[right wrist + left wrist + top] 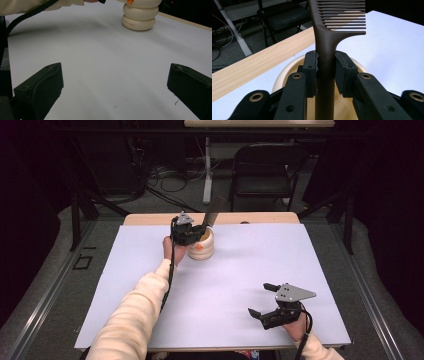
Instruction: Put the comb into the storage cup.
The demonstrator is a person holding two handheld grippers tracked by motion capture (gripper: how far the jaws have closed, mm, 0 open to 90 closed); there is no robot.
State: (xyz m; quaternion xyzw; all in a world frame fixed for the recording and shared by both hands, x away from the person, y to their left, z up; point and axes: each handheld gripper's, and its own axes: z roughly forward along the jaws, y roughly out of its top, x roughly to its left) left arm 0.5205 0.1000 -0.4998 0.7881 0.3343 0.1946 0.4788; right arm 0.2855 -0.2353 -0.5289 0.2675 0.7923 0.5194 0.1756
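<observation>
Over the ribbed cream ceramic holder [202, 245] at the table's far side, our left gripper [325, 65] clamps the dark brown plastic comb [327, 37] upright; we'd lower it straight, handle centred. Right gripper [263, 300] gapes empty.

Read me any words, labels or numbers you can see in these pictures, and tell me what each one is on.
Cream holder, bottom ring: a short line of small dark print, too blurred to read.
Orange mark on the holder's side: a shape, with no legible letters.
Comb, grippers, white table cover: no writing visible.
</observation>
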